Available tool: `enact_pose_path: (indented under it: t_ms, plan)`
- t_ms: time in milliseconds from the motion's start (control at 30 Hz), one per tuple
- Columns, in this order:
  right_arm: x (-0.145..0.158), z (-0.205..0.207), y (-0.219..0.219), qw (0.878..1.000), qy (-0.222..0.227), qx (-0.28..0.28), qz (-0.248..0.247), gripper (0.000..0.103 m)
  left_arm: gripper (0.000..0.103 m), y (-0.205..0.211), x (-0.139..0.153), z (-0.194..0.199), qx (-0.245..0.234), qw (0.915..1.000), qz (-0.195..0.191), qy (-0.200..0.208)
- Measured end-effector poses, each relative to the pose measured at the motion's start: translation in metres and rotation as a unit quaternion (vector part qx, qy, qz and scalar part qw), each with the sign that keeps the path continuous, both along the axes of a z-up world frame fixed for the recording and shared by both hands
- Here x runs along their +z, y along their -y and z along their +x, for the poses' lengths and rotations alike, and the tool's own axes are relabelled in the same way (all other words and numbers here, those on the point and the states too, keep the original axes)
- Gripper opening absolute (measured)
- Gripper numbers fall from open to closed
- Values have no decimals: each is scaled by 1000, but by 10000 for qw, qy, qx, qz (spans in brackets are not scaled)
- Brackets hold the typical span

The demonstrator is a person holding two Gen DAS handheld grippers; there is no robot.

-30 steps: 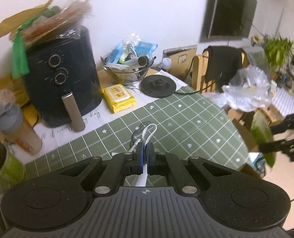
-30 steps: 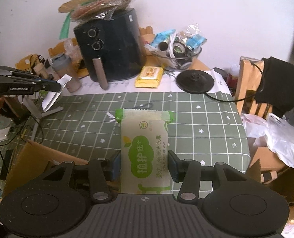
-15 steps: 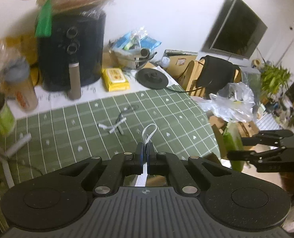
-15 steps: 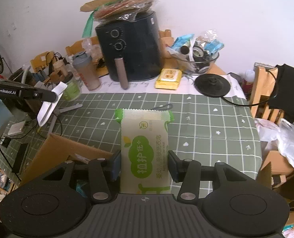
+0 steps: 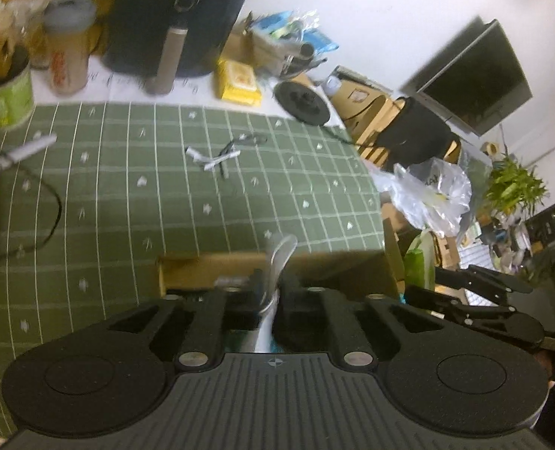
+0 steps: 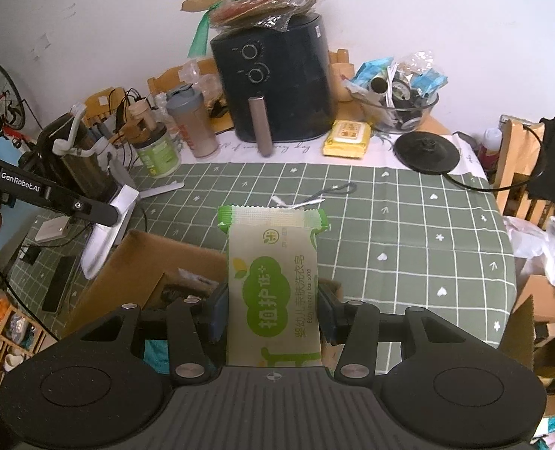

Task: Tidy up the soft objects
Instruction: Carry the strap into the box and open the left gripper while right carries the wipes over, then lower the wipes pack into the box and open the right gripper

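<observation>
My right gripper (image 6: 273, 309) is shut on a green and white soap packet (image 6: 273, 281), holding it upright over the open cardboard box (image 6: 146, 258) at the table's near edge. My left gripper (image 5: 268, 292) is shut on a thin white soft item (image 5: 279, 258) that loops up between the fingers, above the box's far wall (image 5: 240, 266). From the right wrist view the left gripper (image 6: 101, 212) shows at the left with the white item (image 6: 103, 232) hanging from it. In the left wrist view the right gripper (image 5: 476, 300) is at the right with the packet's green edge (image 5: 418, 262).
A green checked tablecloth (image 6: 408, 232) carries a black air fryer (image 6: 277, 78), yellow wipes pack (image 6: 346, 138), glass bowl of clutter (image 6: 401, 101), black kettle base (image 6: 427, 150), bottles (image 6: 193, 127) and loose white tags with a cord (image 5: 221, 153). A chair (image 6: 521, 172) and plastic bags (image 5: 431, 195) stand right of the table.
Both grippers have pulled back toward the table's near edge and now hang over the cardboard box. The left gripper has also swung left. Each keeps its hold.
</observation>
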State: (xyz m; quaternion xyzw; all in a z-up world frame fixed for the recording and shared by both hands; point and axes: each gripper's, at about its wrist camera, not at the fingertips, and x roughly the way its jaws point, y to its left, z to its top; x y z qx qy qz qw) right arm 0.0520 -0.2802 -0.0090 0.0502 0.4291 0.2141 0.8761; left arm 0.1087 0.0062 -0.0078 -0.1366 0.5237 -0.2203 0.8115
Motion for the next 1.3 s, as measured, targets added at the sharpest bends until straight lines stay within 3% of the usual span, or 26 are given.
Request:
enact_pose_path:
  t_ms: [33, 100, 467, 767, 800, 867, 933, 1100, 1300]
  plan:
    - [0, -2, -1, 10000, -11, 0, 6, 51, 43, -1, -1, -4, 12, 10000, 39, 30]
    - [-1, -5, -2, 10000, -30, -2, 9, 51, 47, -1, -1, -14, -2, 9997, 203, 157]
    - [-8, -24, -17, 9999, -103, 53, -36, 51, 48, 0, -10, -62, 35, 9936, 990, 542]
    - [9, -26, -30, 9997, 146, 164, -94, 51, 48, -10, -18, -85, 252, 9931, 1009, 545]
    - [9, -24, -32, 9997, 125, 185, -102, 53, 48, -11, -19, -88, 284, 9929, 1015, 551]
    - [6, -19, -36, 9996, 8, 228, -181, 65, 48, -13, -21, -92, 325, 9929, 1005, 541]
    - [3, -19, -38, 9996, 59, 173, -217, 93, 48, -14, -22, -94, 361, 9926, 1026, 538]
    - [-5, -26, -42, 9997, -36, 96, -234, 103, 48, -14, -20, -102, 336, 9900, 1199, 660]
    - [-10, -34, -45, 9987, -69, 41, -509, 103, 48, -19, -17, -105, 352, 9891, 1222, 745]
